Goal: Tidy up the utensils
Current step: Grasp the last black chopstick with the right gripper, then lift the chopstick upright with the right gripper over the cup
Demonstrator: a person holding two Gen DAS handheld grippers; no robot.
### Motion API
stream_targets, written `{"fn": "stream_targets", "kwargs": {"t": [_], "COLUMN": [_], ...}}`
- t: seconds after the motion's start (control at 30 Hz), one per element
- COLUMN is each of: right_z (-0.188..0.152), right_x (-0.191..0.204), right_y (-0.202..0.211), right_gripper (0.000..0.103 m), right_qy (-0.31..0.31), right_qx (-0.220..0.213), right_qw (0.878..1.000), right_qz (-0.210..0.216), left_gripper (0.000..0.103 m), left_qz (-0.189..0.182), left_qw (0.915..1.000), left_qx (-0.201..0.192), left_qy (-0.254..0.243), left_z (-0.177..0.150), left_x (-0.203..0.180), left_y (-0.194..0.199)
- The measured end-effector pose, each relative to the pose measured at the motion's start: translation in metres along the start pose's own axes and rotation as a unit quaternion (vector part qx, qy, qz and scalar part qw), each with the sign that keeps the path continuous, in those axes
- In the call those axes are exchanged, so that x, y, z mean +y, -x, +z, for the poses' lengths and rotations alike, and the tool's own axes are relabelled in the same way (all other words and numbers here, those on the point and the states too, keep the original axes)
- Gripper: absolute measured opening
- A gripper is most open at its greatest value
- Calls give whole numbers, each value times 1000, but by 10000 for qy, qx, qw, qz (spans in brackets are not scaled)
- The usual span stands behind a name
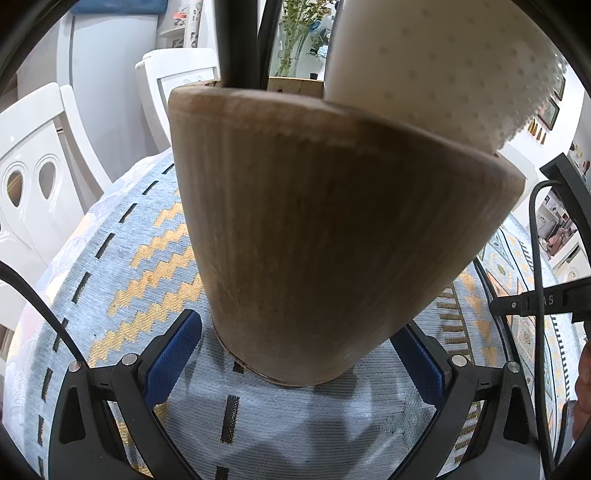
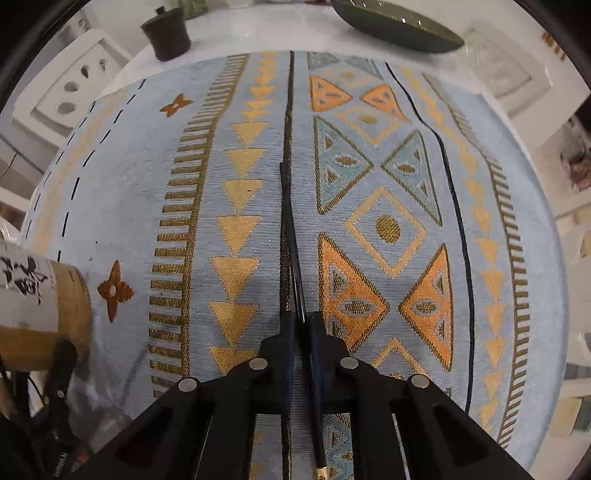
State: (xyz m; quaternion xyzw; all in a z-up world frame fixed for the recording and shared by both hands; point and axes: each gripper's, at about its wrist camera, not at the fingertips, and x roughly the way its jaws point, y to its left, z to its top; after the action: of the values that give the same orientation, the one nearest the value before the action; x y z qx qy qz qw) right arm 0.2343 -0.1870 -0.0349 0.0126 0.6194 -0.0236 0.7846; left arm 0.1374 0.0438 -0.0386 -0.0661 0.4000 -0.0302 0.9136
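1. nearest in the left wrist view, the left gripper (image 1: pixel 295 354) has its tongs spread wide, one blue pad on each side of the foot of the wooden utensil holder (image 1: pixel 317 236). the pads look close to its wall, but i cannot tell whether they press on it; it reads as steadying the holder.
2. already standing in the holder: two dark handles (image 1: pixel 240 40) at its far rim and a white dotted utensil (image 1: pixel 443 62) leaning out to the right. so part of the sorting looks done.
3. in the right wrist view, the right gripper (image 2: pixel 301 325) has its tongs together, clamped on a thin black chopstick (image 2: pixel 291 236). the stick runs out past the fingertips over the patterned tablecloth (image 2: pixel 122 192), and its gold-tipped end shows back between the gripper's arms.
4. the holder sits to the left of that chopstick, at the frame edge, well apart from it.
5. left to do, as i judge it: lift the stick, carry it to the holder and drop it in (no other loose utensils show on the cloth).
6. farthest from the holder, a dark lidded pot (image 2: pixel 166 33) and a dark dish (image 2: pixel 399 26) stand beyond the cloth's far edge.
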Motion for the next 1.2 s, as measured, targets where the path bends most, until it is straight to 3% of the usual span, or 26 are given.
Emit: {"fn": "stream_targets", "kwargs": {"t": [0.2,0.27,0.37,0.53,0.87,1.0,1.2], "right_z": [-13,-14,-16,-24,-54,-54,-47], "right_x": [5,0,-21,-32,-45,-46,-53], "right_y": [2,3,17,49,89,105,134], "right_gripper": [5,5,5,5,5,5,5], "right_qy": [322,131,-445,-589,-649,-532,-594], "right_qx": [-524,-497,-523,-781,-1043,-1219,-1544], "right_qw": [9980,9986,9935,9870,9843,9846,9781], "right_qz": [-155,88,913,1277,1264,1133,1266], "left_gripper": [101,101,101,101,101,101,101], "left_qz": [1,-6,-15,-23,-4,-8,-6], "left_qw": [10000,10000,10000,10000,10000,10000,10000], "left_qx": [4,7,9,9,14,14,14], "left_qy": [-7,-7,-11,1,-16,-18,-15], "left_z": [0,0,0,-1,0,0,0], "left_x": [0,0,-1,-1,-4,-4,-4], "left_y": [-1,-2,-1,-2,-2,-2,-2]}}
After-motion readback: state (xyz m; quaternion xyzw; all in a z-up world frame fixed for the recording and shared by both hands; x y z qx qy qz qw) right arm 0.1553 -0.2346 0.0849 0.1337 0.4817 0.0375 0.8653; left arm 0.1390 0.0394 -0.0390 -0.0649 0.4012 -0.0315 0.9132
